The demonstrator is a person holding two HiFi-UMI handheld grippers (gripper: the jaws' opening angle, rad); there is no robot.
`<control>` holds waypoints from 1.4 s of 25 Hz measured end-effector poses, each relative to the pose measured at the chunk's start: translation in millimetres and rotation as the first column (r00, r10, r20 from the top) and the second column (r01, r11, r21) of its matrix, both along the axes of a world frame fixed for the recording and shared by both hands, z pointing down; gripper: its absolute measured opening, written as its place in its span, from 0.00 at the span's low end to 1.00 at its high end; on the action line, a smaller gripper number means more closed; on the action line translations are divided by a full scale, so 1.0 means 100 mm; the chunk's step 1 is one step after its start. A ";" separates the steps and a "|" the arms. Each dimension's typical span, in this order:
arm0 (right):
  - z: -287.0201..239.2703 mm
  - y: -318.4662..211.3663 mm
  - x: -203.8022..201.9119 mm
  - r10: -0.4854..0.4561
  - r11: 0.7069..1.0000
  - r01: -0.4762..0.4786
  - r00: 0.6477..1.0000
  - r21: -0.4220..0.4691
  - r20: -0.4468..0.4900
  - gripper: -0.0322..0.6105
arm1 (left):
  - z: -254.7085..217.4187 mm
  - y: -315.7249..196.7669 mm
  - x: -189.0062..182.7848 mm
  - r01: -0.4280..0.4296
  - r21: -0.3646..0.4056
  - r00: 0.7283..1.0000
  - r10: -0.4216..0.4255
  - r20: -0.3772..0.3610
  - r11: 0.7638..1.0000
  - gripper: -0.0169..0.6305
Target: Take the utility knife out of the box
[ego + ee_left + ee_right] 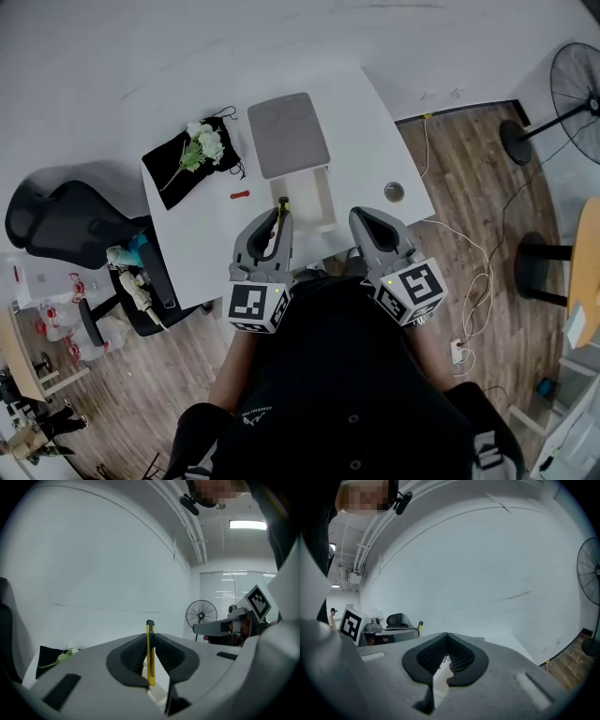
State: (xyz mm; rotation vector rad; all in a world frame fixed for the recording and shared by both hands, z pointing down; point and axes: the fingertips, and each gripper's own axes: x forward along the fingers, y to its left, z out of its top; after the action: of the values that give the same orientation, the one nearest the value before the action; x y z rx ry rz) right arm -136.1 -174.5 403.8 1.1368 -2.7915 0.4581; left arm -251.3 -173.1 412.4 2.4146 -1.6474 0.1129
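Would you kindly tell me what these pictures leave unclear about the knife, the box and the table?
Utility knife: lower end hidden behind the left gripper's body, left gripper view.
Box interior: partly under its grey lid, head view.
Small red item: too small to identify, head view.

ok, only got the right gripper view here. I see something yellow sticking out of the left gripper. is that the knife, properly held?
Observer: Yes. In the left gripper view the left gripper has its fingers closed on the yellow knife, seen edge-on, with its tip poking out past them.
Operator: where's the box?
Observer: In the head view the box sits on the white table just ahead of both grippers, grey top on, with its white tray pulled out toward the person.
Operator: anything near the left side?
Observer: A small red item lies on the table left of the tray. Beyond it is a black cloth with white flowers on it.
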 end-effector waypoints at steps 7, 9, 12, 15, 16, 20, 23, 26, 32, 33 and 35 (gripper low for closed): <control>-0.10 0.06 0.09 0.009 1.000 -0.010 1.000 0.024 0.012 0.06 | -0.12 -0.03 0.06 -0.011 0.020 1.000 0.011 -0.007 1.000 0.11; -0.17 0.06 0.12 0.007 0.999 -0.007 1.000 0.046 0.014 0.06 | -0.18 -0.06 0.05 -0.011 0.036 1.000 0.011 -0.007 0.999 0.11; -0.28 0.02 0.16 0.005 0.997 -0.006 1.000 0.080 0.013 0.06 | -0.30 -0.11 0.04 -0.005 0.064 1.000 0.006 -0.015 0.998 0.11; -0.39 -0.03 0.20 0.002 0.994 -0.004 1.000 0.109 0.012 0.06 | -0.43 -0.12 0.03 0.002 0.098 1.000 -0.001 -0.015 0.995 0.11; -0.43 -0.05 0.21 0.002 0.993 -0.003 1.000 0.119 0.011 0.06 | -0.48 -0.13 0.02 0.004 0.108 1.000 -0.003 -0.015 0.994 0.11; -0.64 -0.11 0.22 -0.011 0.986 0.007 1.000 0.166 0.023 0.06 | -0.70 -0.16 -0.03 0.019 0.151 1.000 -0.019 -0.001 0.988 0.11; -0.79 -0.15 0.24 -0.014 0.978 0.010 1.000 0.211 0.014 0.06 | -0.85 -0.19 -0.06 0.027 0.182 1.000 -0.028 0.004 0.983 0.11; -0.91 -0.19 0.29 -0.005 0.971 0.000 1.000 0.237 0.021 0.06 | -1.00 -0.21 -0.10 0.032 0.216 0.999 -0.034 0.003 0.976 0.11; -1.09 -0.18 0.34 0.005 0.963 -0.016 0.999 0.267 0.042 0.06 | -1.17 -0.23 -0.10 0.026 0.250 1.000 -0.026 -0.003 0.968 0.11; -1.13 -0.18 0.34 0.002 0.962 -0.013 0.999 0.274 0.042 0.06 | -1.18 -0.23 -0.10 0.026 0.254 1.000 -0.026 -0.001 0.967 0.11; -1.18 -0.19 0.34 -0.001 0.959 -0.011 0.999 0.284 0.042 0.06 | -1.21 -0.24 -0.10 0.026 0.260 1.000 -0.027 0.003 0.965 0.11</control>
State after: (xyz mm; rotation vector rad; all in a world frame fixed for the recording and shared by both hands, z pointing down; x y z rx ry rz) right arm -102.4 -193.8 285.6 1.1972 -2.9614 0.0796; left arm -261.2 -197.2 291.8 2.5791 -1.7970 -0.1073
